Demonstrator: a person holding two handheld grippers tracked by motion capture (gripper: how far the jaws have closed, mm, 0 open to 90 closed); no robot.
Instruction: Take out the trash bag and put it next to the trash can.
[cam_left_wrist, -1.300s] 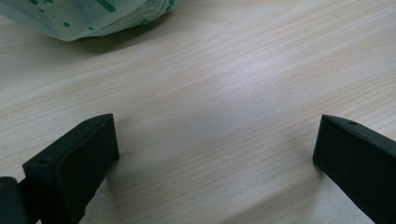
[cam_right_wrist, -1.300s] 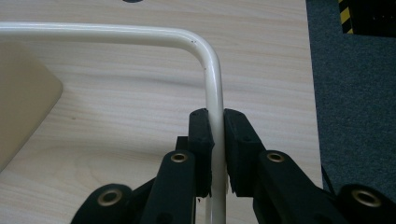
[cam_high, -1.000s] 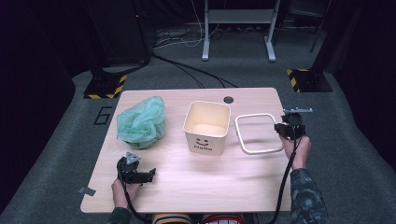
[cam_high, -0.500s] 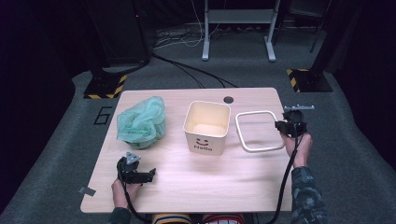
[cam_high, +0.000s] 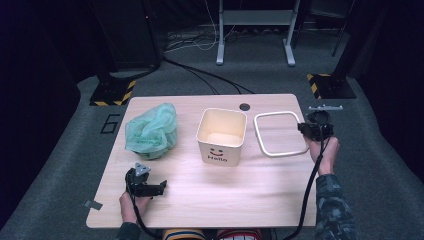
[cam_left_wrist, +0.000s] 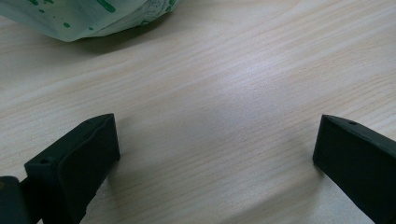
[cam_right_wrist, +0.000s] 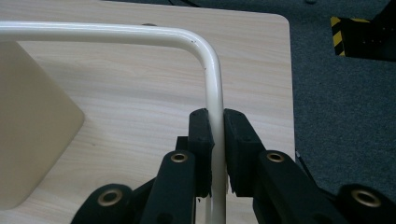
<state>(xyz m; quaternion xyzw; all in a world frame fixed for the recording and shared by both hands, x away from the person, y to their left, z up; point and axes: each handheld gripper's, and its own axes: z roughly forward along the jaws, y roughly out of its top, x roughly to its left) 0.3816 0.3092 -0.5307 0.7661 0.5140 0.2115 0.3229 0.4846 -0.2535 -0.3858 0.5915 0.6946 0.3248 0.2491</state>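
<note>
The counter (cam_high: 210, 200) looks like pale wood, smooth with fine grain and a soft sheen. The white frame (cam_right_wrist: 212, 84) is a glossy, smooth tube. The fingers (cam_right_wrist: 201, 135) are matt black plastic. The green bag (cam_high: 150, 131) is thin, crinkled plastic film. The cream bin (cam_high: 221, 150) looks smooth and matt.

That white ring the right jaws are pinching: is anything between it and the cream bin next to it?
Nothing visible. The white ring lies right of the bin, with bare table between them; the right gripper clamps its far side.
</note>
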